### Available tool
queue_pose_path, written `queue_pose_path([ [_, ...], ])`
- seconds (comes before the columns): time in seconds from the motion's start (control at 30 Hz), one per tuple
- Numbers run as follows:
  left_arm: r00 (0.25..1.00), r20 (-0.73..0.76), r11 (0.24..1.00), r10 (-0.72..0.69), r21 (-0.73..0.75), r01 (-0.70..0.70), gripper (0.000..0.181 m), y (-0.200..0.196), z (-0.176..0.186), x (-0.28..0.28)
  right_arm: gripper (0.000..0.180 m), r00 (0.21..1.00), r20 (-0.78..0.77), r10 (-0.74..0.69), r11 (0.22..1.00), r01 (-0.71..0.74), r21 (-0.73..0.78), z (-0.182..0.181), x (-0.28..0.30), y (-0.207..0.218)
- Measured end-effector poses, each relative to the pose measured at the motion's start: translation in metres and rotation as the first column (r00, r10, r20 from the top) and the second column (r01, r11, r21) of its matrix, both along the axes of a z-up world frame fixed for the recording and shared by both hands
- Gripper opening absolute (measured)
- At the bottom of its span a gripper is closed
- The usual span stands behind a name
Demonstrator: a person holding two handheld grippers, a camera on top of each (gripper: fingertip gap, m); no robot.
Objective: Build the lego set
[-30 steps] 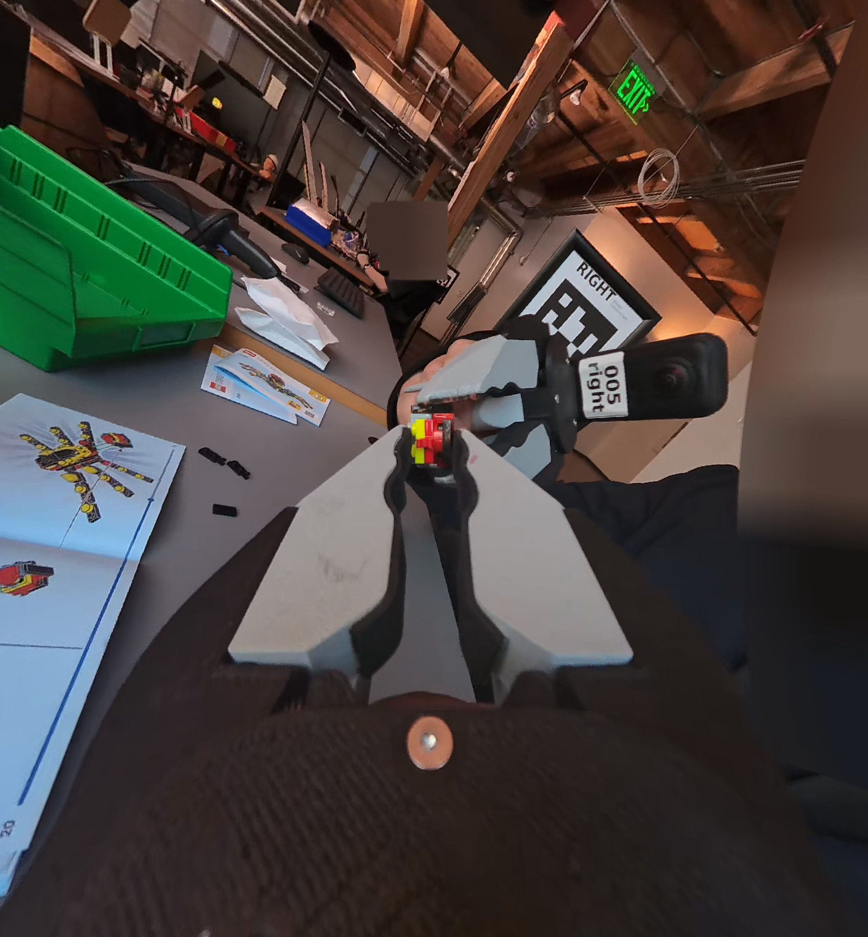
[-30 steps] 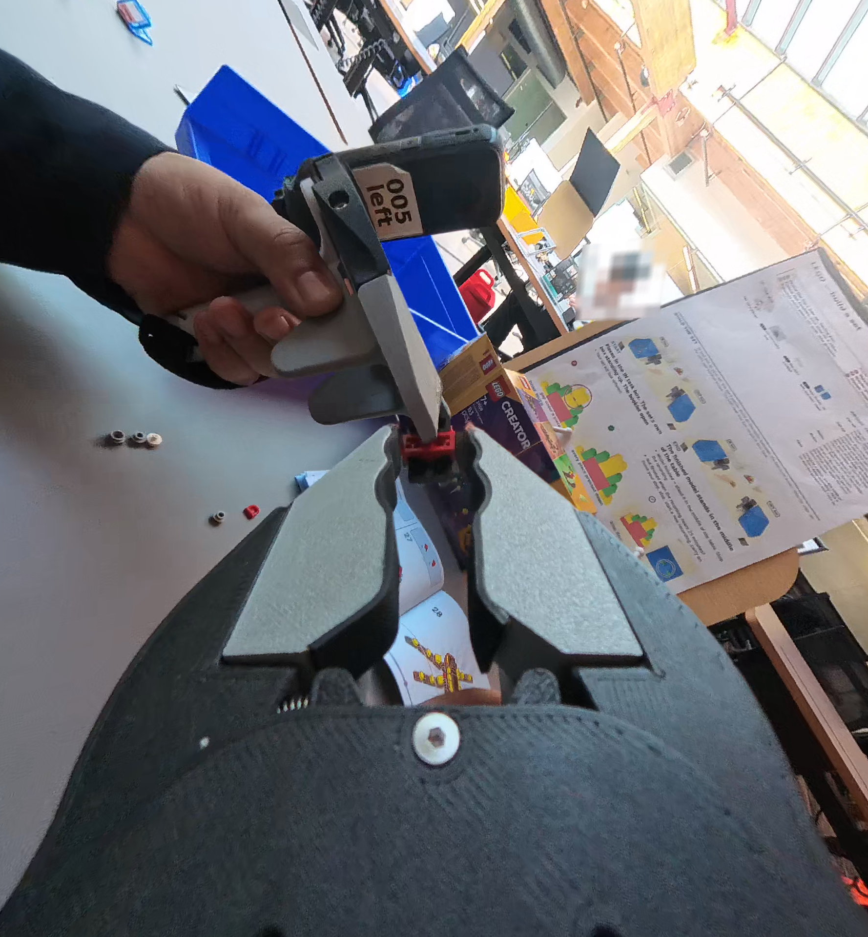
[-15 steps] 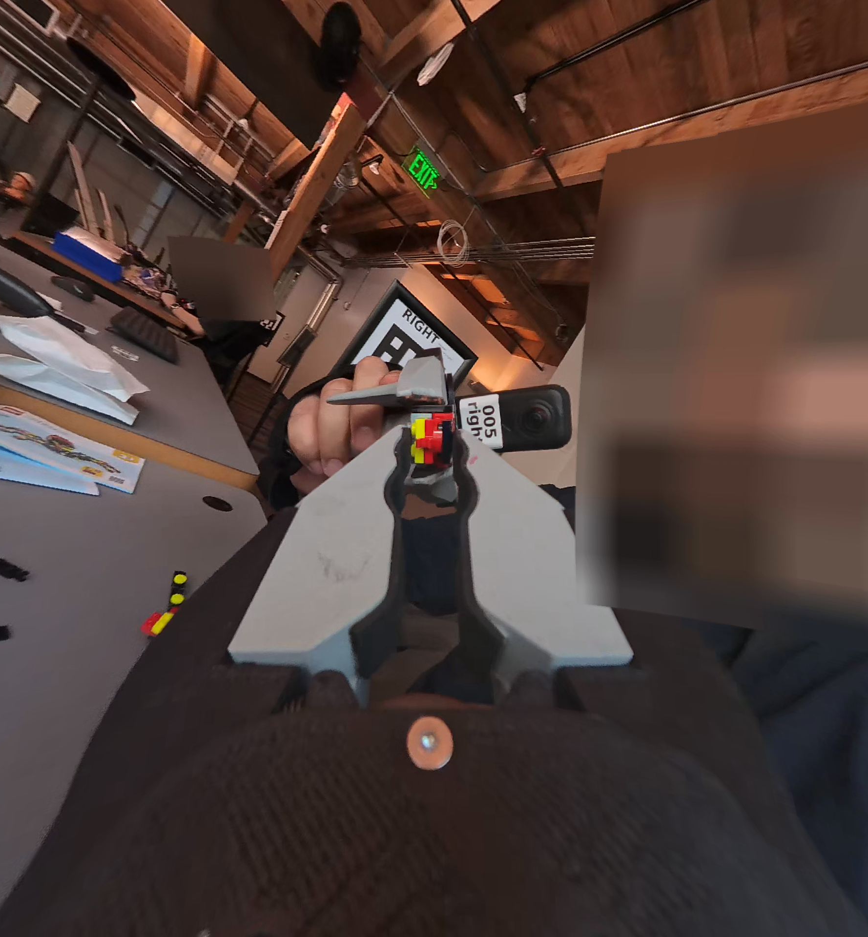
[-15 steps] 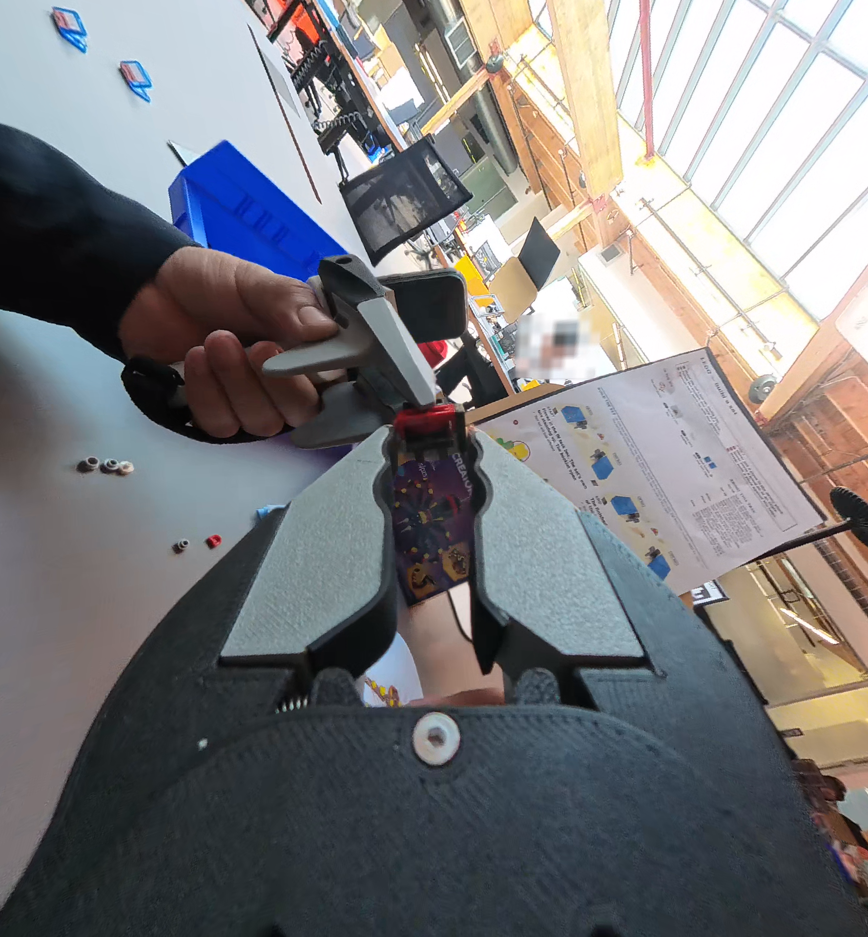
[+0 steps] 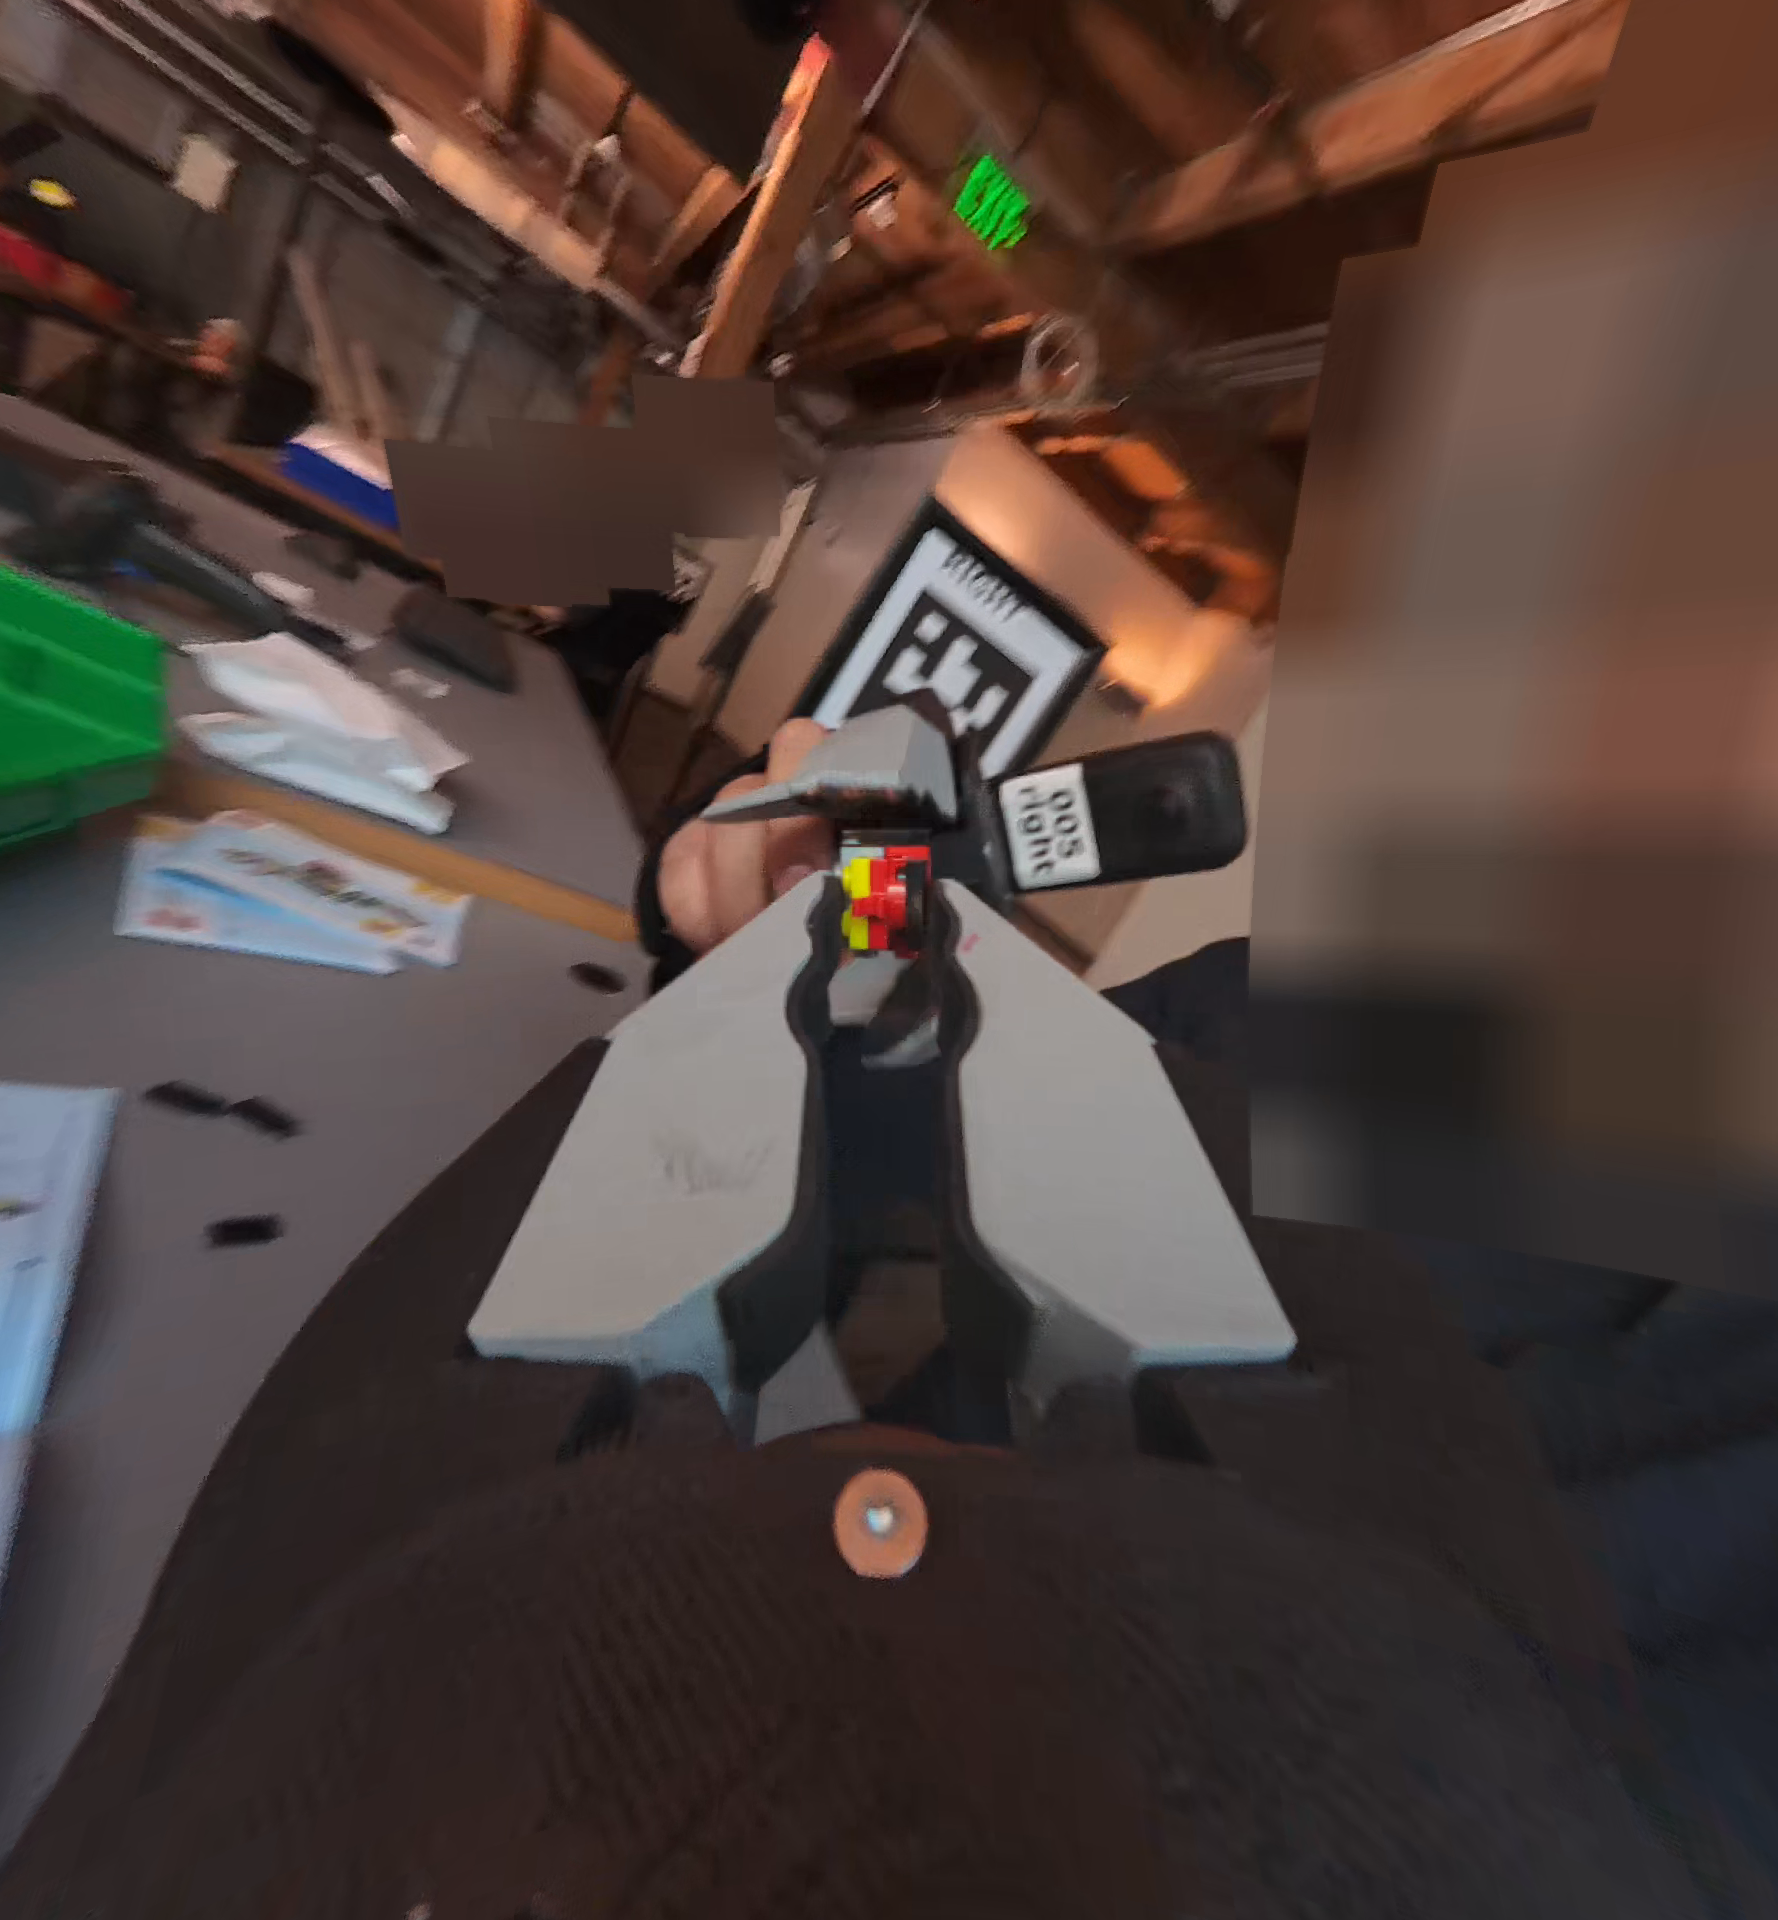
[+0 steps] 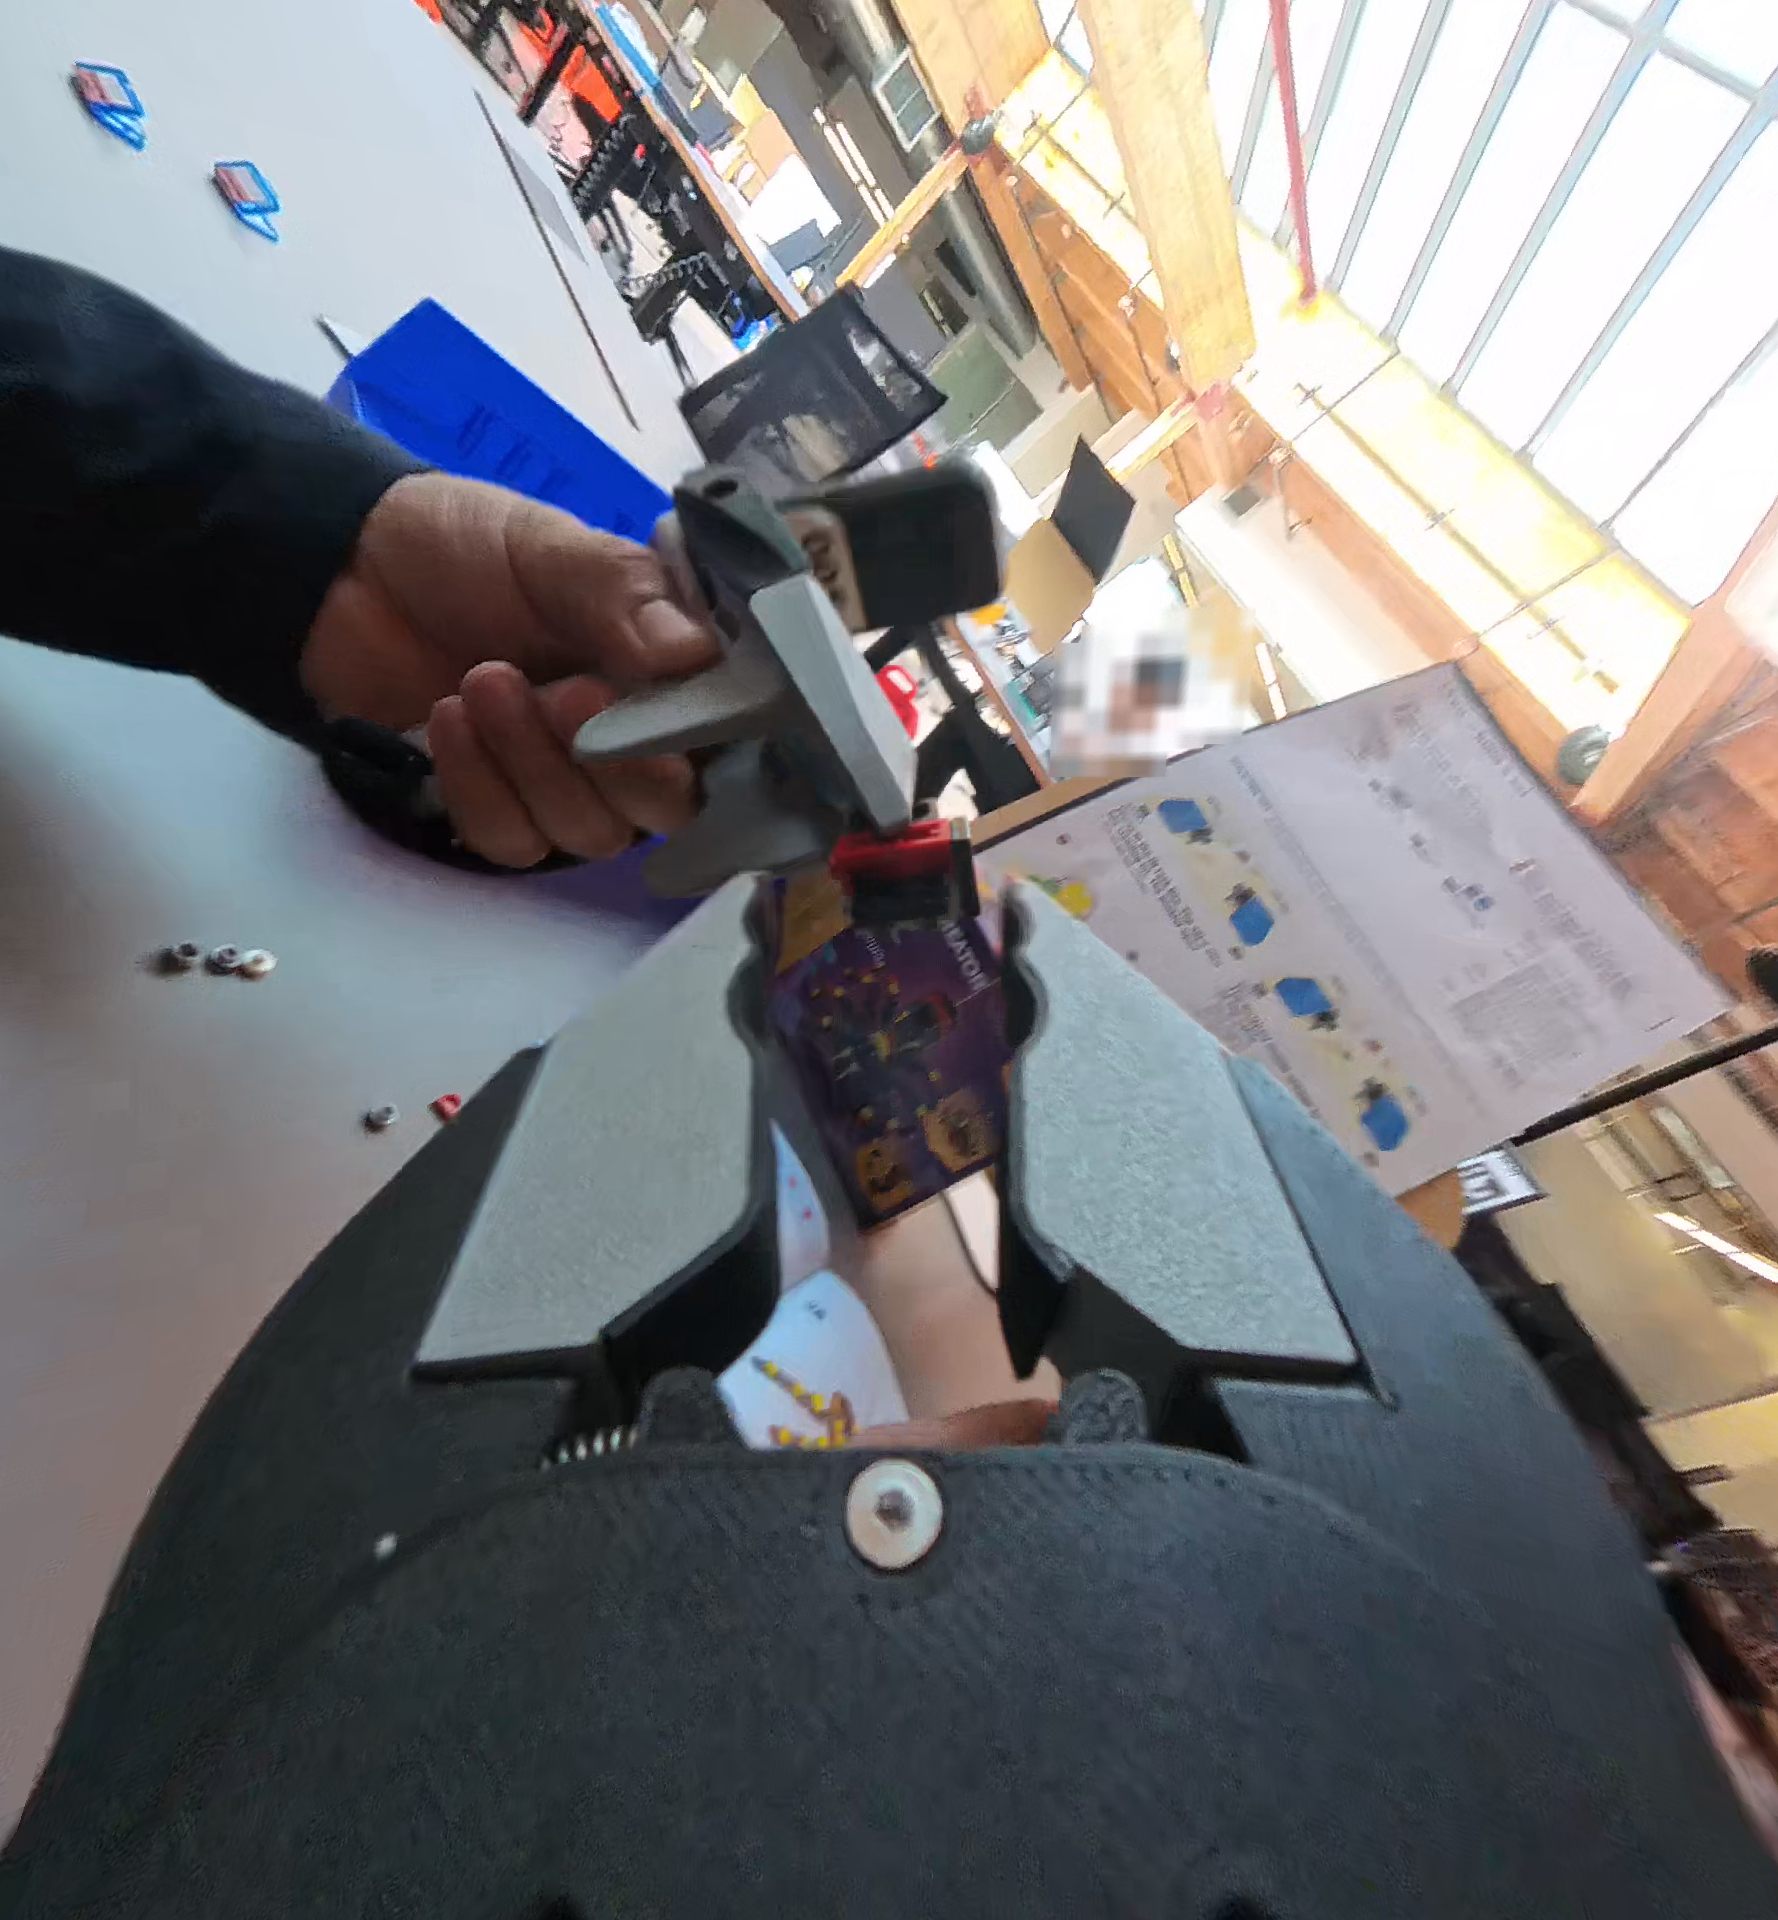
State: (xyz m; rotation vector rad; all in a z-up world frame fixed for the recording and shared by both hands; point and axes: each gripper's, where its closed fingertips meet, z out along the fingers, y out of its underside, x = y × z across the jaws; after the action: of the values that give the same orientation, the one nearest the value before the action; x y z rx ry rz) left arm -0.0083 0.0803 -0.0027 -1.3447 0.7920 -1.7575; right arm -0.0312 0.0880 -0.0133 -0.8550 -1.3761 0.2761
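Bricks first: the little red, yellow and black lego assembly [image 5: 883, 902] is up in the air, well above the tabletop [image 6: 137, 831], pinched right at the tips of the left tongs [image 5: 880, 920]; those tongs are closed on it, and in the right wrist view you can see the same chunk [image 6: 900, 868] sticking out past their grey fingers [image 6: 833, 707] as a red slab with a black block hanging under it.

The right tongs [image 6: 880, 914] are parted, nothing between them; the assembly sits just beyond their tips, dead ahead and a touch above the gap, so close it looks nearly touching, though I can't tell if there's actual contact. Long axis of the red slab runs across the opening of the right tongs, side to side, not pointing into it; that's the thing the next move hangs on, I reckon; if the right tongs are meant to grab or press, they'd close across the slab's short ends, or need a twist first.

Relative to the assembly: both tongs meet nose to nose at it, left ones owning it, right ones only facing it. Purple lego box [image 6: 895, 1049] lies beyond and below the assembly; a few loose tiny pieces [image 6: 220, 958] sit on the tabletop off to its left. Left view is pretty motion-blurred, so finer detail is a guess.
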Motion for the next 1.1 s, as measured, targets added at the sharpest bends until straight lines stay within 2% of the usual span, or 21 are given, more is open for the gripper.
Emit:
queue_pose_path([
  [0.03,0.991,-0.101,0.994,0.085,0.074,-0.077,0.013,0.008,-0.008,-0.002,0.052,1.0,0.002,0.005,0.999,-0.005,-0.039,-0.005,0.002,0.005],
  [0.07,0.958,-0.206,0.969,0.2,0.184,-0.162,0.013,0.019,-0.017,-0.006,0.044,1.0,0.003,0.007,0.997,-0.007,-0.077,-0.011,0.006,0.01],
  [0.13,0.843,-0.345,0.868,0.412,0.431,-0.248,0.013,0.034,-0.03,-0.018,0.034,1.0,-0.01,0.005,0.987,-0.006,-0.162,-0.021,0.016,0.024],
  [0.2,0.704,-0.374,0.692,0.603,0.684,-0.229,0.013,0.042,-0.039,-0.027,0.036,0.999,-0.013,0.044,0.958,-0.046,-0.283,-0.033,0.021,0.033],
  [0.23,0.66,-0.349,0.591,0.665,0.787,-0.179,0.013,0.04,-0.043,-0.028,0.036,0.997,-0.002,0.08,0.934,-0.076,-0.348,-0.04,0.022,0.035],
  [0.3,0.575,-0.278,0.393,0.77,0.916,-0.084,0.014,0.039,-0.049,-0.028,0.04,0.991,-0.015,0.13,0.874,-0.122,-0.47,-0.053,0.022,0.039],
  [0.37,0.477,-0.192,0.239,0.858,0.97,-0.04,0.014,0.045,-0.052,-0.031,0.041,0.98,-0.053,0.191,0.787,-0.185,-0.588,-0.062,0.02,0.039],
  [0.5,0.374,-0.06,0.044,0.925,0.998,0.051,0.013,0.05,-0.059,-0.029,0.046,0.966,-0.132,0.223,0.648,-0.248,-0.721,-0.067,0.016,0.043],
  [0.6,0.345,0.058,-0.125,0.937,0.976,0.176,0.013,0.047,-0.061,-0.018,0.039,0.952,-0.191,0.237,0.563,-0.295,-0.772,-0.063,0.015,0.042],
  [0.67,0.313,0.13,-0.212,0.941,0.946,0.247,0.012,0.047,-0.062,-0.013,0.032,0.938,-0.228,0.26,0.509,-0.334,-0.793,-0.06,0.013,0.038],
  [0.73,0.282,0.186,-0.269,0.941,0.918,0.291,0.013,0.048,-0.062,-0.01,0.033,0.927,-0.253,0.279,0.47,-0.361,-0.806,-0.058,0.011,0.034],
  [0.87,0.275,0.187,-0.273,0.943,0.907,0.32,0.135,0.05,-0.07,-0.004,0.034,0.933,-0.24,0.268,0.479,-0.345,-0.807,-0.062,0.003,0.032],
  [0.93,0.262,0.194,-0.275,0.945,0.906,0.323,0.133,0.05,-0.071,-0.003,0.027,0.941,-0.235,0.244,0.52,-0.331,-0.788,-0.063,0.001,0.035],
  [1.03,0.288,0.177,-0.258,0.941,0.926,0.276,0.084,0.046,-0.071,-0.003,0.027,0.932,-0.237,0.273,0.504,-0.349,-0.79,-0.064,0.002,0.031],
  [1.1,0.355,0.144,-0.229,0.924,0.951,0.209,0.05,0.037,-0.071,0.002,0.027,0.916,-0.248,0.315,0.478,-0.379,-0.793,-0.064,0.004,0.027],
])
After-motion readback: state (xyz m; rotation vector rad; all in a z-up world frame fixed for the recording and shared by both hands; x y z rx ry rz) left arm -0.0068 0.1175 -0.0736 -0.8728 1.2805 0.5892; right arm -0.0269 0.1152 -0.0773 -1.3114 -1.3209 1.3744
